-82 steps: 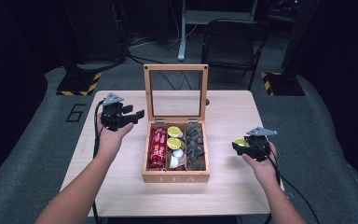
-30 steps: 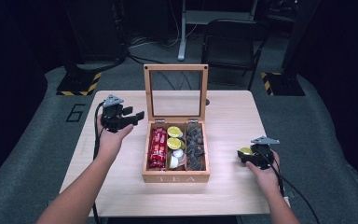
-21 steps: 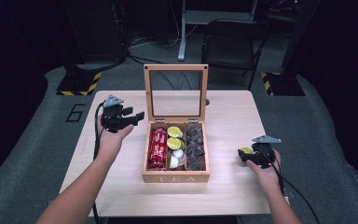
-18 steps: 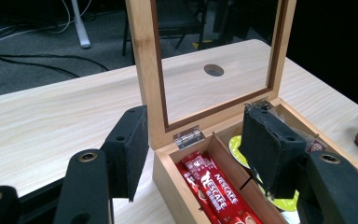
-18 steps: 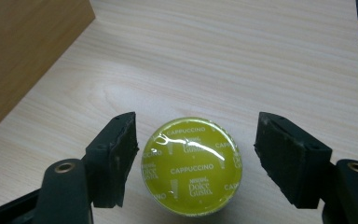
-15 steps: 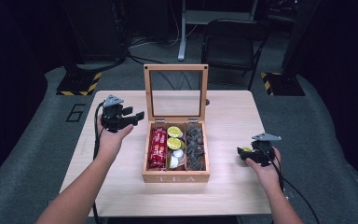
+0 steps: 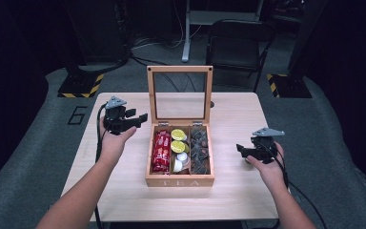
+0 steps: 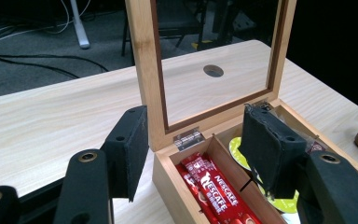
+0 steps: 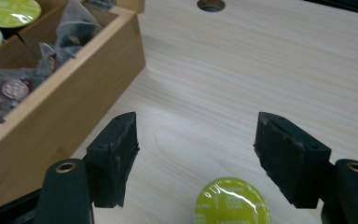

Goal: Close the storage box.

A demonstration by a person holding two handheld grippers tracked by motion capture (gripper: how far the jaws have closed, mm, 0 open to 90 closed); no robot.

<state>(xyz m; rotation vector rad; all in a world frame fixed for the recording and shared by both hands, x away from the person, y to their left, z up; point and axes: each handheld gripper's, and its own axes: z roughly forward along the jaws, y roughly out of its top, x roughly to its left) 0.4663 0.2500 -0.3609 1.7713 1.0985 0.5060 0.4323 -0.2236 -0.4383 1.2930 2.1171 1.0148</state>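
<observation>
- Right tool point(image 9: 196, 158), jaws just opened and empty, hovers above a green capsule point(image 9: 233, 201) lying right of the tea box point(image 7: 179, 181).
- Left tool point(image 8: 193, 154), open, empty, hangs left of the tea box.

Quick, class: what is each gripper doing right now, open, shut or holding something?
Left gripper: open, holding nothing, beside the tea box.
Right gripper: jaws just opened; empty above the green capsule on the table.

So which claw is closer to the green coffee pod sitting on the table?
The right claw. It hangs open just above the green coffee pod, not touching it. The left claw is across the tea box, near its raised lid.
</observation>
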